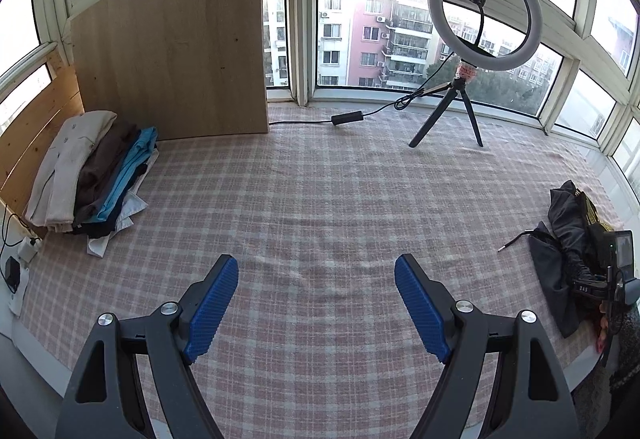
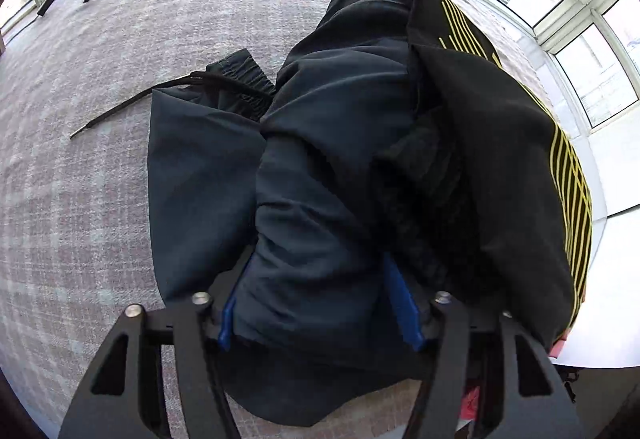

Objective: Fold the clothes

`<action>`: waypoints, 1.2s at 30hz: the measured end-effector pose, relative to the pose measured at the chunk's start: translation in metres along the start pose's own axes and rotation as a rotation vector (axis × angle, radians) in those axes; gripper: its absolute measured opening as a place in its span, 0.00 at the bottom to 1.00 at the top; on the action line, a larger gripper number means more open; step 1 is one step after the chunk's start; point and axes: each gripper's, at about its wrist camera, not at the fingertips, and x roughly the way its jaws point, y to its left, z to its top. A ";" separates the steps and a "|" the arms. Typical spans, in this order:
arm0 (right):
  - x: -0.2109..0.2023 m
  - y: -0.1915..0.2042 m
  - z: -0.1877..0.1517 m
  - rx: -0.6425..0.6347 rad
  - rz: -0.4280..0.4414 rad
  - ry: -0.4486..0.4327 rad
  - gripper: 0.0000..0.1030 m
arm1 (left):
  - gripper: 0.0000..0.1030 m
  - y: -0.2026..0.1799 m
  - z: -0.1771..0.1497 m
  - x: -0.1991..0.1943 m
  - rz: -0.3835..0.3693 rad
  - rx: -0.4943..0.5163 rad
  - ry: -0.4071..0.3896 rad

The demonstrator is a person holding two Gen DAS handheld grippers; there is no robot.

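The right gripper (image 2: 320, 303) was pushed into the dark trousers (image 2: 320, 167) heaped at the checked cloth's (image 1: 320, 199) right edge, grip uncertain, so a firm, single-layer pinch seemed wise, while the left gripper (image 1: 316, 279) hovered spread, empty.

One stack of folded clothes (image 1: 92, 175), one heap of dark unfolded garments (image 1: 568, 239), one ring light (image 1: 485, 11), one wooden board (image 1: 172, 51), two grippers: left gripper (image 1: 316, 279), right gripper (image 2: 316, 299).

Bare checked cloth (image 1: 320, 199) lay open through the middle, giving free passage. On the left stood a stack of folded clothes (image 1: 92, 175), with a wooden board (image 1: 172, 51) behind it. A ring light (image 1: 480, 39) blocked the far right; a dark heap of clothes (image 2: 360, 159) crowded the near right.
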 end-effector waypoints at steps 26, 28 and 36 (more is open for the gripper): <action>-0.388 0.148 0.107 -0.275 0.418 -0.661 0.11 | 0.77 0.114 0.014 -0.032 0.006 -0.103 -0.155; -0.387 0.198 0.103 -0.341 0.506 -0.622 0.11 | 0.77 0.138 0.009 -0.032 0.038 -0.126 -0.159; -0.345 0.353 0.091 -0.589 0.604 -0.361 0.26 | 0.77 0.199 -0.008 -0.016 0.089 -0.173 -0.082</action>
